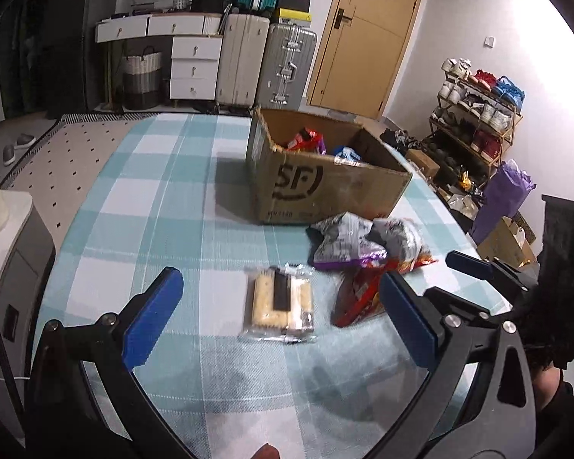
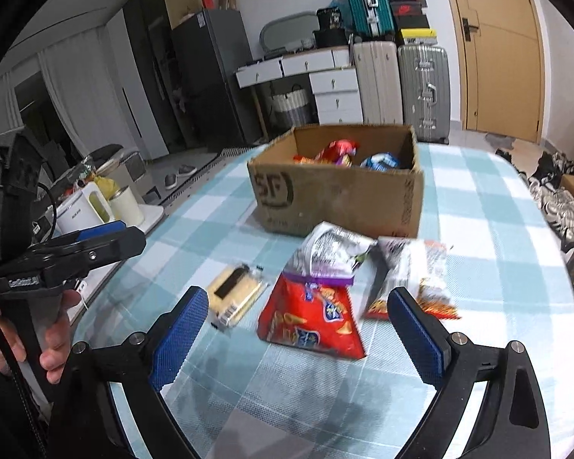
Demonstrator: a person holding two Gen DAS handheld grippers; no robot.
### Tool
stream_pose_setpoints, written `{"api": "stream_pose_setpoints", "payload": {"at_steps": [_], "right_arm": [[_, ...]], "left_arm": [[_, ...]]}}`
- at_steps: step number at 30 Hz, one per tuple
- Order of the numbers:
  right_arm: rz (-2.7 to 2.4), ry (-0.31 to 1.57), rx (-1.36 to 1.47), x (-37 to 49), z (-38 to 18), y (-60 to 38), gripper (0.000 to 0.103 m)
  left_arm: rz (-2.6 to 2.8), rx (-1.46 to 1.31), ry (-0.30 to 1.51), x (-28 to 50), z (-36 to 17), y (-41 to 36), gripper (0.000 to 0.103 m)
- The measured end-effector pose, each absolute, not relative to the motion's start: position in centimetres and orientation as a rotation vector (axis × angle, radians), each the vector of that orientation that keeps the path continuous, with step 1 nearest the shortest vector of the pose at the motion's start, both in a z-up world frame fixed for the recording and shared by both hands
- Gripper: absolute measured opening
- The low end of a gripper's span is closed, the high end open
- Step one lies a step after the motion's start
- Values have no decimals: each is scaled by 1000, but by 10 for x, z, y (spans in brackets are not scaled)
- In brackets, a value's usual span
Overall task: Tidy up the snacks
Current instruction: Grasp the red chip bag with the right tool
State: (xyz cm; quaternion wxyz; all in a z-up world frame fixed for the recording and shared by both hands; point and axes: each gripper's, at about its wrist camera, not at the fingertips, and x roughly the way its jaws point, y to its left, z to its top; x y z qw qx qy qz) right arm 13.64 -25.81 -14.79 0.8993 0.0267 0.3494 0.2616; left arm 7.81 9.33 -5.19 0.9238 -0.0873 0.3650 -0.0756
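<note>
1. Two grippers hung over the checked tablecloth (image 1: 141,199), both with blue-padded jaws spread wide and nothing between them: the left gripper (image 1: 279,317) and the right gripper (image 2: 306,329).
2. Seen from the left wrist, a clear-wrapped cracker pack (image 1: 281,304) lay flat on the cloth directly between the spread fingers, not touched by either pad.
3. At about 2 o'clock from that pack sat a loose cluster of three bags: a red chip bag (image 1: 357,298), a silver-and-purple bag (image 1: 342,244) overlapping its far end, and a silver-and-orange bag (image 1: 401,241) just beside that one, at its 3 o'clock.
4. From the right wrist, the red chip bag (image 2: 312,317) lay between the right gripper's fingers, near neither pad, with the silver-and-purple bag (image 2: 329,252) resting on its far end at 12 o'clock.
5. The silver-and-orange bag (image 2: 413,267) lay at 1 o'clock from the red one, close to the right-hand finger; the cracker pack (image 2: 235,292) lay at 10 o'clock, just beyond the left-hand finger.
6. Beyond the cluster, at 12 o'clock, stood an open cardboard box (image 2: 336,199) marked "SF", touching or nearly touching the silver bags.
7. Inside it were a red snack packet (image 2: 336,151) and a blue snack packet (image 2: 380,160).
8. At 9 o'clock in the right wrist view, the person's left hand (image 2: 55,329) gripped the handle of the other tool.
</note>
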Motion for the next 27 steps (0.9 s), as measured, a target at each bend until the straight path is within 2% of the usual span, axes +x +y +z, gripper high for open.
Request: {"api": "stream_pose_setpoints", "payload": {"at_steps": [15,17,18,20,24,27], "right_arm": [[572,827,29,175,-201,-229,96],[577,842,20,179,-206,-224,90],[576,851,14,180,-208,-223,83],[567,871,3,184,-213,-220,79],[577,881,23,189,-218,-220,61],[587,870,28,186,-218,-222,55]], "left_arm": [[-157,-209,814,87,-90,106,102],[-162,-216,821,88,-93,108,102],[-164,-220,826,90,-95,108,102],[-160,-222,832,91,-98,109,102],[-156,-234,843,94,-103,113,102],[-152,-243,860,95,-108,115,102]]}}
